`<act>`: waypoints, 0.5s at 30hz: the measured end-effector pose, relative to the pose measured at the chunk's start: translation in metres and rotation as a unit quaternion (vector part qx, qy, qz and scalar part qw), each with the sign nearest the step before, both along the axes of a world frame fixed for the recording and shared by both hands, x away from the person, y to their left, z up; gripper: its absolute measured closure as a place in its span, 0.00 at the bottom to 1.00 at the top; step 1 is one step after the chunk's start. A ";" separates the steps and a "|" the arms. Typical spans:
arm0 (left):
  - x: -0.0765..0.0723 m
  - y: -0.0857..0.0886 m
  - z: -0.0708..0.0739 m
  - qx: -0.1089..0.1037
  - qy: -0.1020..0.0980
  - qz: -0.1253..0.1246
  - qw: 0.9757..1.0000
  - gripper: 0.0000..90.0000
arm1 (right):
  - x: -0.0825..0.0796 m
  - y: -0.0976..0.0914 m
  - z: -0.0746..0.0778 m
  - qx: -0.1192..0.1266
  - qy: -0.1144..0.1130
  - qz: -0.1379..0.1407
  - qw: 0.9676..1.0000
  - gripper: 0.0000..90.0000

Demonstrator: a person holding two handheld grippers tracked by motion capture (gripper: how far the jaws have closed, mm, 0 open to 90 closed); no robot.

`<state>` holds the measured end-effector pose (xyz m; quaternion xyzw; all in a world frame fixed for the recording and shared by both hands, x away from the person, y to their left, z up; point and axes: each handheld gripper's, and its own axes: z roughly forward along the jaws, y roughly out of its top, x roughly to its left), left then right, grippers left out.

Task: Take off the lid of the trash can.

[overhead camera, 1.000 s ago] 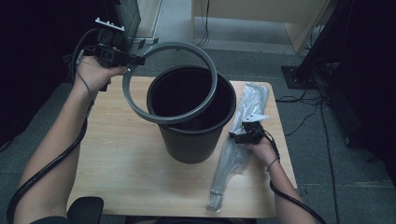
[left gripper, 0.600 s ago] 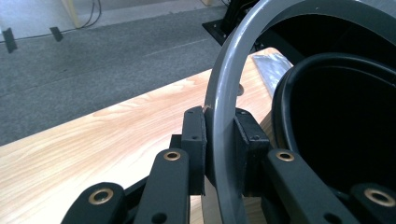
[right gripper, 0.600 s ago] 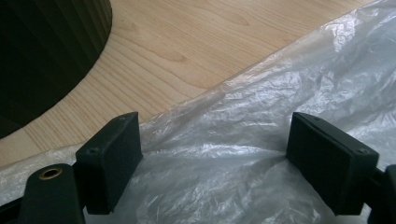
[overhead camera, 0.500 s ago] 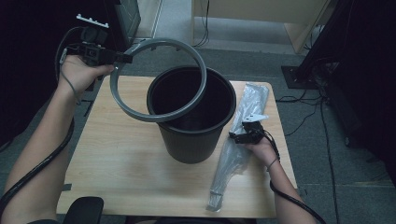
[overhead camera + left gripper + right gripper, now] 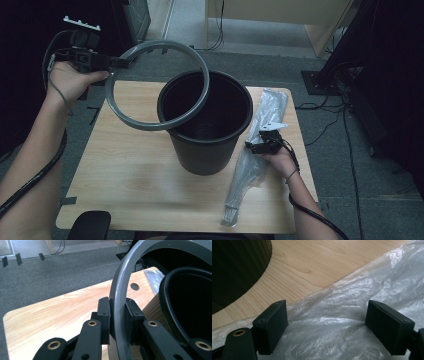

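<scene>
Dim room, grey carpet, cables on the floor beyond a small wooden table (image 5: pixel 135 190). Black bin (image 5: pixel 205 125) stands upright near the table's middle, mouth open, no liner in it.

Left gripper (image 5: pixel 116 62) is clamped on the grey ring (image 5: pixel 159 84); the left gripper view shows both pads pressed flat against the ring's band (image 5: pixel 117 315), one pad each side. Ring is held in the air, tilted, up and off to the left of the bin. Its near arc overlaps the bin's left rim in the high view; whether the two touch I cannot tell.

Right gripper (image 5: pixel 264 144) sits low at the right of the bin, jaws standing wide apart over the clear bag (image 5: pixel 260 140). In the right gripper view the plastic (image 5: pixel 352 315) lies between and under the pads (image 5: pixel 272 325), but they do not pinch it. Nothing held.

Relation that matters: the bag lies flat as a long strip along the table's right edge, long axis running from the near edge to the far corner, just beside the bin and directly under the right gripper. Right hand (image 5: pixel 280 159) is much the nearer; left hand (image 5: pixel 75 82) is well away across the bin and occupied.

Judgement: with the ring lifted clear, the bag is next. The right jaws would need to close on the film, then carry it leftward to the bin's mouth. Thin plastic may slip or bunch.
</scene>
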<state>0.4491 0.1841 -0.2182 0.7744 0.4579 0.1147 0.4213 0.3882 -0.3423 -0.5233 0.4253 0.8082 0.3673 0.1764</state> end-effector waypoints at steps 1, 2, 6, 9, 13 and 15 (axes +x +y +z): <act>-0.001 0.003 0.000 0.000 0.000 0.003 1.000 0.85 | 0.000 0.000 0.000 0.000 0.000 0.000 1.000 0.20; -0.001 0.004 -0.001 0.000 0.000 0.004 1.000 0.85 | 0.000 0.000 0.000 0.000 0.000 0.000 1.000 0.20; -0.003 0.011 -0.002 0.000 0.001 0.010 1.000 0.85 | 0.000 0.000 0.000 0.000 0.000 0.000 1.000 0.20; -0.005 0.016 -0.003 -0.003 0.002 0.014 1.000 0.85 | 0.000 0.000 0.000 0.000 0.000 0.000 1.000 0.20; -0.006 0.023 -0.004 -0.001 0.004 0.019 1.000 0.85 | 0.000 0.000 0.000 0.000 0.000 0.000 1.000 0.20; -0.007 0.027 -0.005 -0.001 0.005 0.023 1.000 0.85 | 0.000 0.000 0.000 0.000 0.000 0.000 1.000 0.20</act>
